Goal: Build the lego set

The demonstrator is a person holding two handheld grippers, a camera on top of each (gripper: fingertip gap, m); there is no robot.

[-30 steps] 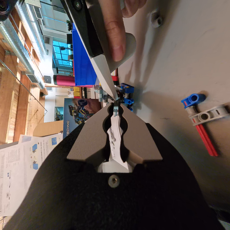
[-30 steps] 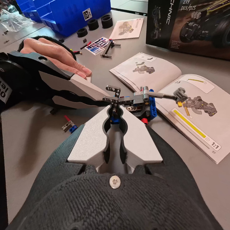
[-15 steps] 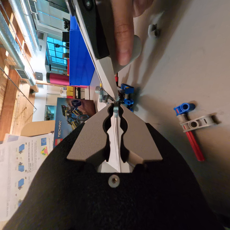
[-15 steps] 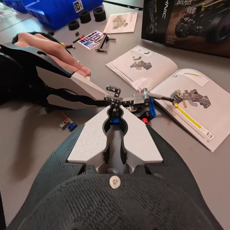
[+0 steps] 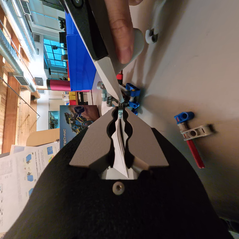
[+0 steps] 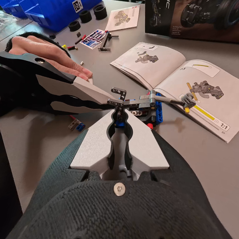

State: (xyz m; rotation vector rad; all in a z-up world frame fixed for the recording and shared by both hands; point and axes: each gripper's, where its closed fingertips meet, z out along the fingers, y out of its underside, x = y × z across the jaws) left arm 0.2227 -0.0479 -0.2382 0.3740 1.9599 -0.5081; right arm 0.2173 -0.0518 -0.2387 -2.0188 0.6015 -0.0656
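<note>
A brick model [image 6: 146,103] of grey, black and blue beams, with a spring strut [image 6: 177,102] at its right end, sits just above the grey table [image 6: 194,168]. My left gripper [image 5: 120,109] comes in from the left in the right wrist view [image 6: 109,103]. It is shut on the dark grey angled beam [image 6: 116,102] at the model's near end. My right gripper [image 6: 119,110] is shut on a dark part of the model just under that beam. Its tip shows in the left wrist view [image 5: 119,99], touching the model [image 5: 131,93].
An open instruction booklet [image 6: 194,84] lies right of the model. A small piece with a red axle, a grey connector and a blue connector [image 6: 76,124] lies left of it. Farther back are a sticker sheet [image 6: 94,38], black tyres [image 6: 85,16], a blue bin [image 6: 58,11] and the set's box [image 6: 194,16]. The grippers are tip to tip, or close to it. The blue connector [image 6: 76,124] is about 9 cm from both grippers' fingertips.
Both grippers stay shut on the model. Both views have shifted a little, and the grasps look the same.
</note>
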